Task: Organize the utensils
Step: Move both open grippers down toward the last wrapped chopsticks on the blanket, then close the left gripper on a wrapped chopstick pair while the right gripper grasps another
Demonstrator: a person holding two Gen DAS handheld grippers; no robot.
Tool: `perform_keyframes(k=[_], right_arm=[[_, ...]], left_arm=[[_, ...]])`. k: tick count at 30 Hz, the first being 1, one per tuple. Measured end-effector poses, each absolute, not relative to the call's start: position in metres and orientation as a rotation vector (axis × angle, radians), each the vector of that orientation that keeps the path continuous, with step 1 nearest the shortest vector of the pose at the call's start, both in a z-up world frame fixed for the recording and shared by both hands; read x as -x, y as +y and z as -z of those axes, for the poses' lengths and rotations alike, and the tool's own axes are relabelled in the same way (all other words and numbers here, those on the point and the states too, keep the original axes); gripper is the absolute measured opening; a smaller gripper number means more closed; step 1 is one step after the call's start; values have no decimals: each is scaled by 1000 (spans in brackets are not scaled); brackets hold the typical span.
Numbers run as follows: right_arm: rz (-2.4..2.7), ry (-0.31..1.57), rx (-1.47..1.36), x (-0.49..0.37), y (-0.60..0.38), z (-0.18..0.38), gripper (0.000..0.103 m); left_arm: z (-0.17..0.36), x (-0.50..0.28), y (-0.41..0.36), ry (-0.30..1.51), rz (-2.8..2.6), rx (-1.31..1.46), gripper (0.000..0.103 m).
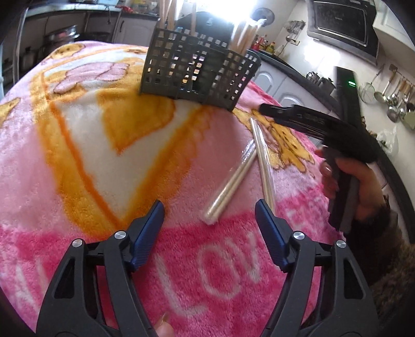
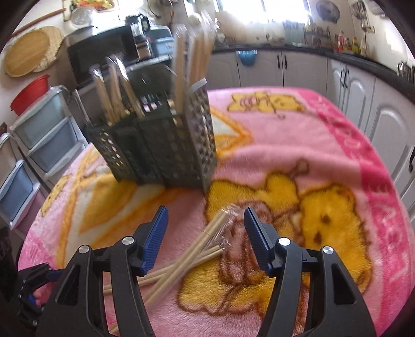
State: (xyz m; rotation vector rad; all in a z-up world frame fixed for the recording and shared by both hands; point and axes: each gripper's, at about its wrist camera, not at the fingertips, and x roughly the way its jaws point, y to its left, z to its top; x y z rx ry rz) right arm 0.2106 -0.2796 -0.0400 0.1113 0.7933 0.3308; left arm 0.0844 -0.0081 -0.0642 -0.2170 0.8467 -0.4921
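Observation:
A dark grey perforated utensil basket (image 1: pixel 197 72) stands on the pink blanket (image 1: pixel 77 168) and holds several wrapped chopstick pairs; it also shows in the right wrist view (image 2: pixel 160 145). Two wrapped chopstick pairs (image 1: pixel 233 181) lie crossed on the blanket, right of my left gripper (image 1: pixel 210 220), which is open and empty. My right gripper (image 2: pixel 205 223) is open and empty, hovering just above the same crossed chopsticks (image 2: pixel 197 248). The right gripper's body (image 1: pixel 311 121) shows at the right of the left wrist view.
The blanket covers a table in a kitchen. White cabinets (image 2: pixel 363 103) and a dark counter run behind and to the right. Plastic drawers (image 2: pixel 44 134) stand at the left. A microwave (image 1: pixel 342 23) and hanging ladles (image 1: pixel 394 96) are on the wall.

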Motion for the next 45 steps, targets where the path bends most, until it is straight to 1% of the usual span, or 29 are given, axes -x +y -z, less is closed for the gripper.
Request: perform_keyframes(k=[2,4,5,6,7,13,15,16,17,18,21,24,33,45], right_arm=[[-331,824,-117,-219,-280,48,58],[-318,851,-128,-225,-280,53,58],[-321,863,-139,-229,-280,56,58],[-313,880,-145,-234,-281,59,58],[-312,889,-150,-237,-281,61,58],[-301,906,-187,-248,-283,66,52],[-296,906,-190,-250,-285,66,46],[-293,906,-190,-250,-285,66,44],[-291,906,-190,-251,-285,66,39],[-292,905,-189,-251,-286,66,32],[-306,901,-196,-250,-288,65,17],[-323,884,-195,-248,-289,61,7],[-376,782,-223,-231,-295,23,6],[-493,588,-180,-195,-277,-52,6]], left_arm=[[65,-83,-9,846,493,217,61],[65,-82,-10,844,484,200,48],[65,-81,-10,841,477,192,43],[65,-83,-9,842,480,197,33],[66,-83,-9,847,484,204,27],[66,-79,-19,842,484,147,15],[65,-77,-20,839,479,136,11],[65,-77,-19,839,481,139,11],[65,-77,-18,838,481,143,10],[65,-77,-18,837,480,142,9],[63,-76,-17,832,482,155,8],[58,-76,-13,815,484,170,7],[14,-84,5,691,498,229,5],[-40,-99,6,560,537,245,3]])
